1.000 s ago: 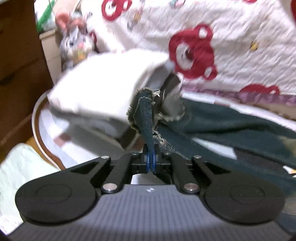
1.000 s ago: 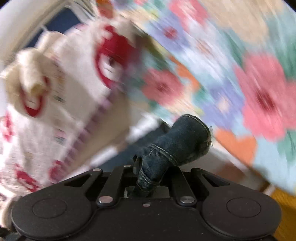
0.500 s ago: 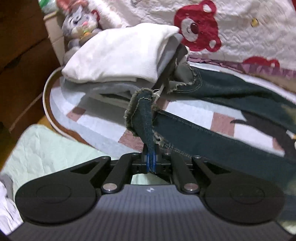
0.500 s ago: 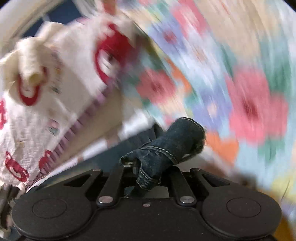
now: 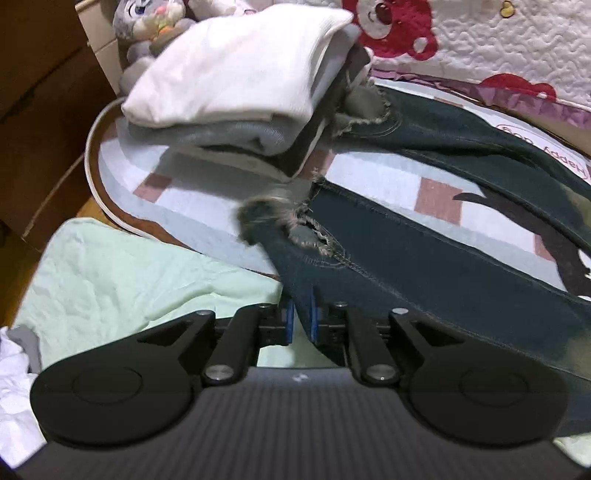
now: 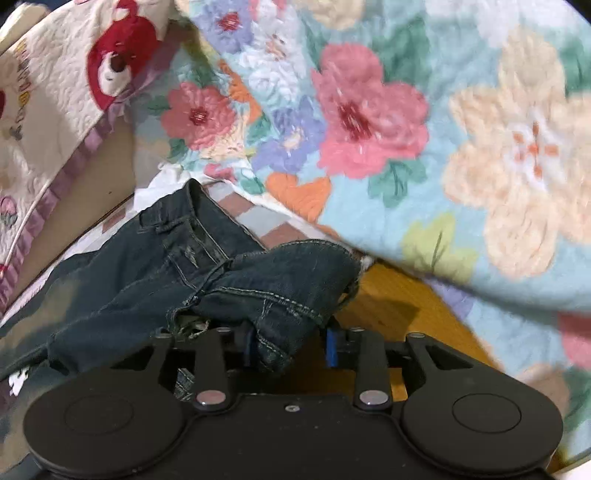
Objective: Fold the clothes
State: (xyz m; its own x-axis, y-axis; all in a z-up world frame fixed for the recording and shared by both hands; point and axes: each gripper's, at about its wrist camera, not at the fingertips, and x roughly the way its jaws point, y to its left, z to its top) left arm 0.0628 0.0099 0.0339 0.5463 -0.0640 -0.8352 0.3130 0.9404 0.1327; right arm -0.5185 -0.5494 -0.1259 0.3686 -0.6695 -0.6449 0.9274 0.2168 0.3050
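Note:
Dark blue jeans (image 5: 424,266) with frayed hems lie stretched across a patterned mat (image 5: 207,206). My left gripper (image 5: 301,321) is open a small way; one leg's frayed hem (image 5: 273,218) still runs between its blue pads and rests on the mat. In the right wrist view the waist end of the jeans (image 6: 280,284) lies crumpled on the mat, with a fold of it between the widely parted pads of my open right gripper (image 6: 291,341).
A stack of folded clothes (image 5: 240,74), white on top, sits on the mat's far left by a plush toy (image 5: 147,22). Pale green cloth (image 5: 129,277) lies near left. A bear quilt (image 5: 480,44) and floral quilt (image 6: 406,129) border the mat; wooden floor (image 6: 399,306) shows.
Both grippers came down to the mat and opened. The hem and the waist, held up before, now lie on the mat.

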